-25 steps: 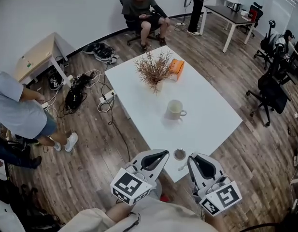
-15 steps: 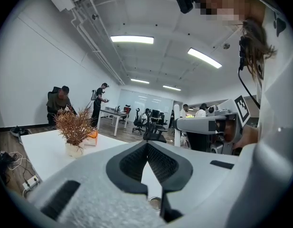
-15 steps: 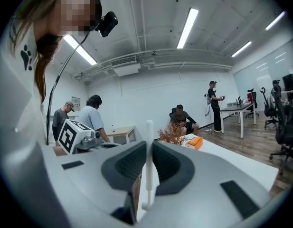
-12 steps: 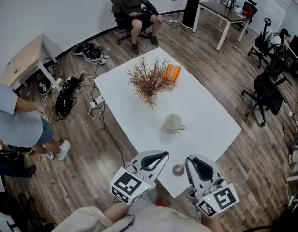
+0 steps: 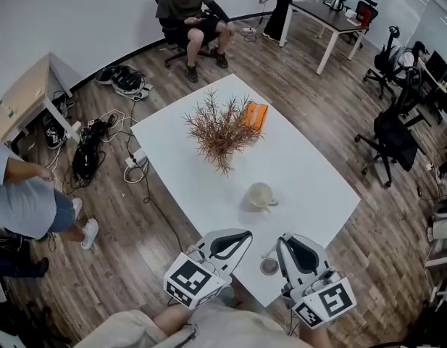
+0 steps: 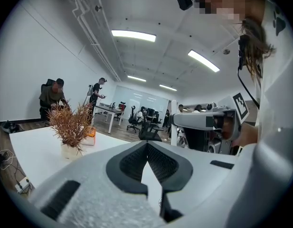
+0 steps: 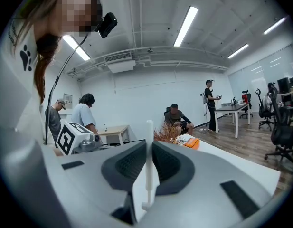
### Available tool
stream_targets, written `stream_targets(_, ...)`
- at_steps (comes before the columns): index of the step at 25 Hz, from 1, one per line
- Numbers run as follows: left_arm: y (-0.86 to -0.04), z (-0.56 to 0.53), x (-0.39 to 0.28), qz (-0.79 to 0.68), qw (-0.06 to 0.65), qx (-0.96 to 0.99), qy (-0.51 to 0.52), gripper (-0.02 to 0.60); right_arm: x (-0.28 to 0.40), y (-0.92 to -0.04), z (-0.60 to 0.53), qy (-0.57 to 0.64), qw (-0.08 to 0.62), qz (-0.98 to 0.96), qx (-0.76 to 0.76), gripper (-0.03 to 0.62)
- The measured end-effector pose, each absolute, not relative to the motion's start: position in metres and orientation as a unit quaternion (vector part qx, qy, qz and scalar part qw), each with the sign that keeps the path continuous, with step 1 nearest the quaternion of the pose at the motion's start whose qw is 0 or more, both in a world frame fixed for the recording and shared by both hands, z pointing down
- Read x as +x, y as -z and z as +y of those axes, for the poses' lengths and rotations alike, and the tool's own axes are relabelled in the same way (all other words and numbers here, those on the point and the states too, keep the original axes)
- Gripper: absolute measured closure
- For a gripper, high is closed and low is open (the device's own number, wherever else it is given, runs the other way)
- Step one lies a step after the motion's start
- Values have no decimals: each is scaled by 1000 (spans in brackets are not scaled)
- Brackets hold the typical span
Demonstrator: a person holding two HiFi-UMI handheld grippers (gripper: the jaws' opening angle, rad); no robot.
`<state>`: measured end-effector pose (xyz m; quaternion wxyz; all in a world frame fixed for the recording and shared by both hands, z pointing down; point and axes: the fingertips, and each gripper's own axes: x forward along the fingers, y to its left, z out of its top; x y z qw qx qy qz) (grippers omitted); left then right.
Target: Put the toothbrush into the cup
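Right gripper view first: what did it give you?

I saw the right gripper (image 7: 149,145) clamped tight on a thin white plastic toothbrush (image 7: 149,127). The handle stood upright between the jaws, with one end poking out past the tips.

And the other tongs?

In the left gripper view, the left gripper (image 6: 147,145) had its jaw tips pressed together with nothing in them. Only the white rectangular table (image 6: 37,151) showed through the gap lower down.

Where was the cup?

From the head view I found the cream ceramic mug (image 5: 260,194) standing upright out on the table, well apart from both grippers, which hung over the table's near corner. A small round grey dish (image 5: 269,267) lay on that corner between them. Beyond the mug stood a dry brown twig bouquet (image 5: 222,127) with an orange box (image 5: 255,114) just beside it.
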<state>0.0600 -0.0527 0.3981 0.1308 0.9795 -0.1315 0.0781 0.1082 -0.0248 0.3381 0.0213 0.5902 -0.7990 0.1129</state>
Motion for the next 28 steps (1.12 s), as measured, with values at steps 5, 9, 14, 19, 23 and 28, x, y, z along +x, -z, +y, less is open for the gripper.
stream_targets(5, -406, -59, 65, -117, 136, 981, -77, 575, 114, -340, -34, -115, 27, -789, 603, 542)
stream_targets(9, -413, -62, 68, -113, 149, 979, -76, 575, 118, -344, -39, -118, 30, -783, 610, 542)
stream_targets(14, -407, -65, 73, -114, 144, 981, -70, 575, 122, -339, -47, -112, 28, -783, 611, 542)
stream_targets(19, -400, -69, 82, -118, 138, 981, -67, 575, 131, -334, -60, -101, 32, -786, 609, 542)
stream_targets(23, -403, -77, 87, -127, 142, 979, -66, 575, 139, -336, -76, -98, 32, -788, 608, 542)
stream_targets(28, -415, -80, 91, -133, 158, 976, -75, 575, 146, -344, -92, -101, 31, -788, 606, 542)
